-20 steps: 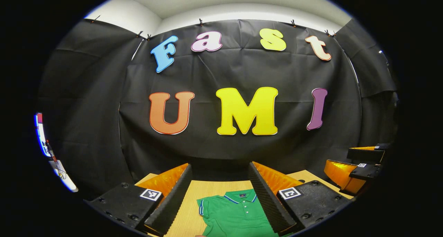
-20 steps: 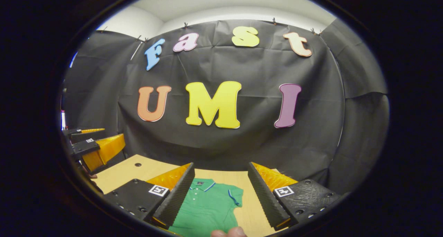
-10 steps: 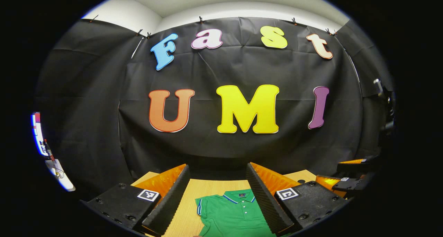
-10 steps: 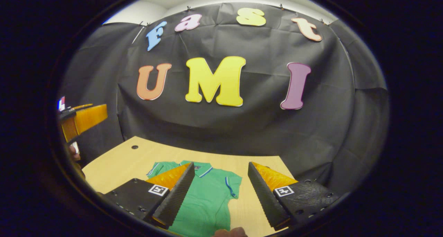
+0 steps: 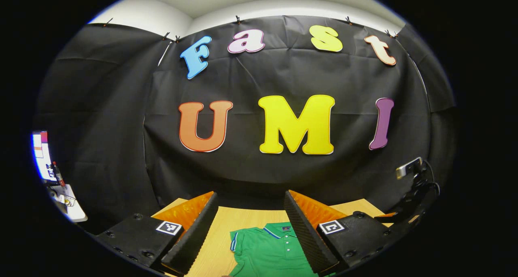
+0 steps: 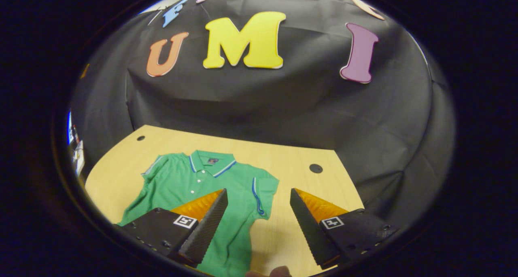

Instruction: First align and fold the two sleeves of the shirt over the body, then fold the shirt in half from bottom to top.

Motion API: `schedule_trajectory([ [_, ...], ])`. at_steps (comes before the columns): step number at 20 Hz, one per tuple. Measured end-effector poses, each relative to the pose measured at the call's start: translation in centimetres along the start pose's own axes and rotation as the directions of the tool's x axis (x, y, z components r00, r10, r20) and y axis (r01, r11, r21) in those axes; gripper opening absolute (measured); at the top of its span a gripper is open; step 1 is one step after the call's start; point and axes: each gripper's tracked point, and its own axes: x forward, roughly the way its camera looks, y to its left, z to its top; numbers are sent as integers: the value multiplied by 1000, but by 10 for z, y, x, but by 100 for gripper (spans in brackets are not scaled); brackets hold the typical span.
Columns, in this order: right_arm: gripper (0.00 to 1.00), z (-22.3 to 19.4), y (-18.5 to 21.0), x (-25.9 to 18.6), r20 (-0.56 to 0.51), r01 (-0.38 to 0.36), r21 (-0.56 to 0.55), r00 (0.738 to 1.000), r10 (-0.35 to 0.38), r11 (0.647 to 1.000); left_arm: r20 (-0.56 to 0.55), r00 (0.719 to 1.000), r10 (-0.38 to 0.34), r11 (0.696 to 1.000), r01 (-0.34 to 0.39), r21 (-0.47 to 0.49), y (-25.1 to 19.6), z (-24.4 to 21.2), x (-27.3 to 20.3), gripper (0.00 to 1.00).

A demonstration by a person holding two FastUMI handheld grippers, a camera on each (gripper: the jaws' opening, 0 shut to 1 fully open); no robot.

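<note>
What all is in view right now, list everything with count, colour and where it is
shirt: one, green polo with blue-and-white trim, flat on the table, collar toward the wall, sleeves unfolded
table: one, light wood, under the shirt, two dark round holes near its far corners
wall: black cloth, behind and beside the table
screen: one, lit, far left in the left gripper view
left gripper: one, open, above the near table edge, aimed at the collar
right gripper: one, open, above the shirt's sleeve on its side
hand: fingertips at the bottom edge of the right gripper view
</note>
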Motion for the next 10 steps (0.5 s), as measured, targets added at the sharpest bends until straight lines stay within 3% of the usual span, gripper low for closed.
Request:
schedule_trajectory([
  [3, 96, -26, -4, 41, -91, -25, -5, 996, 25, 1000, -26, 1000, 17, 1000, -17, -3, -2, -7, 4, 96],
  [4, 95, -35, -5, 55, -120, -29, -6, 992, 28, 1000, -34, 999, 23, 1000, -24, -5, -3, -8, 6, 100],
  [10, 93, -77, -2, 118, -260, -70, 15, 963, 72, 997, -82, 995, 59, 998, -59, 4, -3, -22, 14, 100],
])
